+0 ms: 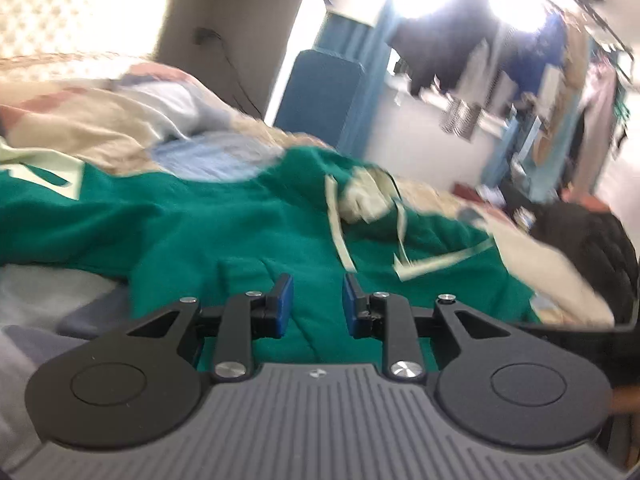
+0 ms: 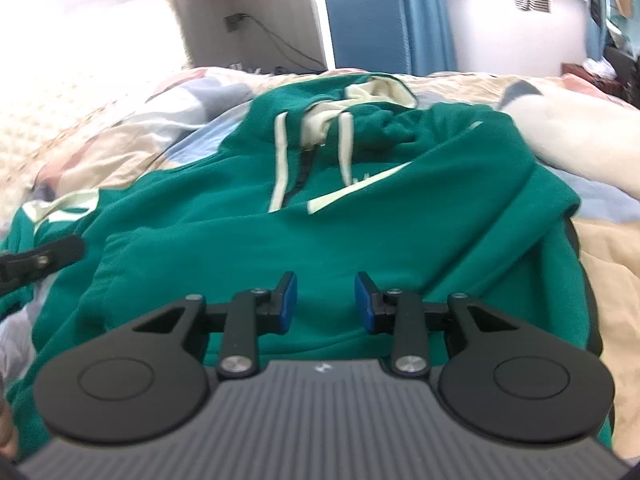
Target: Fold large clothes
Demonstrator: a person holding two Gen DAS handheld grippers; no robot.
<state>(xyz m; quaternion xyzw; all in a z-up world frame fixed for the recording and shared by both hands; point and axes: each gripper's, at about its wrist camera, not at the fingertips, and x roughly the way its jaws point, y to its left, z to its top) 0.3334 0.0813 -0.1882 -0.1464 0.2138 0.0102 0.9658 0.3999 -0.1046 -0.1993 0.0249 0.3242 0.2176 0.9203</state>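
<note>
A green hoodie (image 2: 320,232) lies spread on a bed (image 2: 600,272), front up, hood (image 2: 380,92) toward the far edge, cream drawstrings (image 2: 280,160) trailing down the chest. Its near hem is hidden under the right gripper's body, and its left sleeve runs off toward the bed's left edge, partly cut off. The right gripper (image 2: 326,302) hangs over the lower front, blue pads (image 2: 289,300) apart with only flat cloth seen beyond the gap; nothing is pinched. The left gripper (image 1: 318,306) likewise stands parted over green fabric, grasping nothing. The left view is smeared by motion blur, so the hoodie's folds and the clutter at the right are hard to make out. From the right view, only a dark tip of the left gripper shows at the left edge.
</note>
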